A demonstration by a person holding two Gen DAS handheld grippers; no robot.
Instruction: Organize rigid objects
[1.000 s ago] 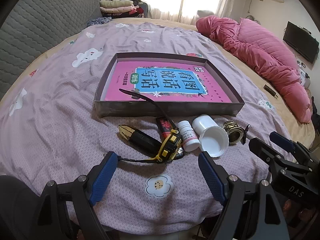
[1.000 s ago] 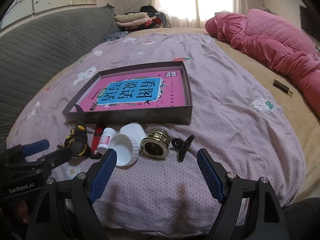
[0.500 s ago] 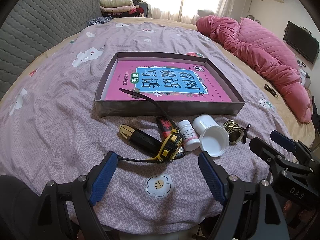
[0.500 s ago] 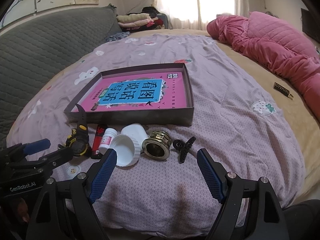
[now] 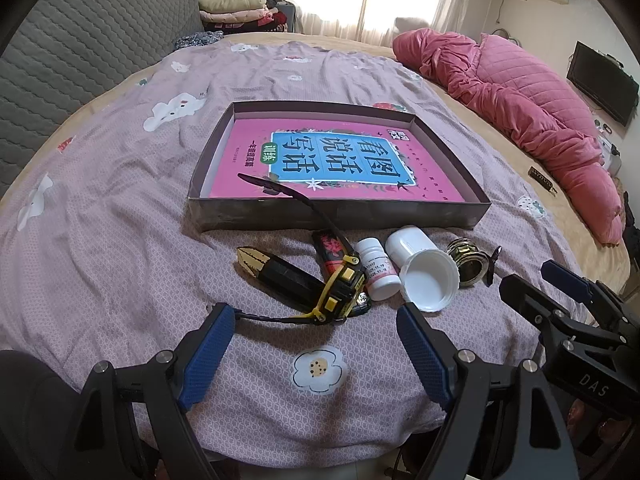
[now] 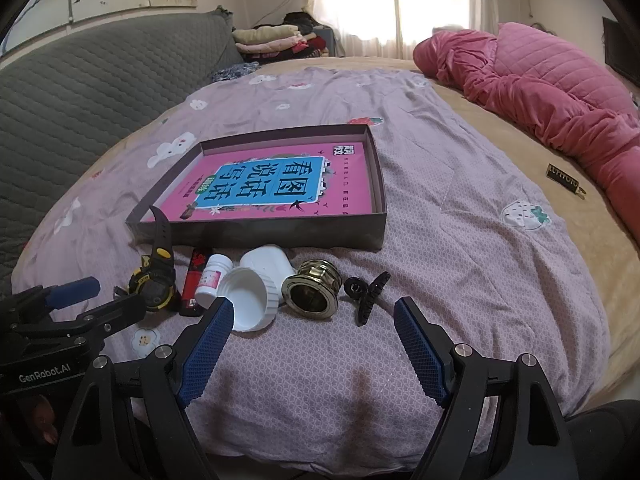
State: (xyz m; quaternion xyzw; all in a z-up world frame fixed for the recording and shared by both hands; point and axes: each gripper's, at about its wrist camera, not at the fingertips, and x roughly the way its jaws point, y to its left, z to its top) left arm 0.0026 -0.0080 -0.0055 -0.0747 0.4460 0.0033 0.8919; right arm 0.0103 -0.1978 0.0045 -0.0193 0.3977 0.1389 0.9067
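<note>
Blue-padded jaws of left gripper (image 5: 316,354) and right gripper (image 6: 314,346) both spread wide, empty, short of the white jar (image 6: 256,284).

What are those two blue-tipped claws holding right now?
Nothing. The left gripper and right gripper are both open above the bedspread, short of the objects.

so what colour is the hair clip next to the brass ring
Black, all over. The hair clip shows best in the right wrist view.
</note>
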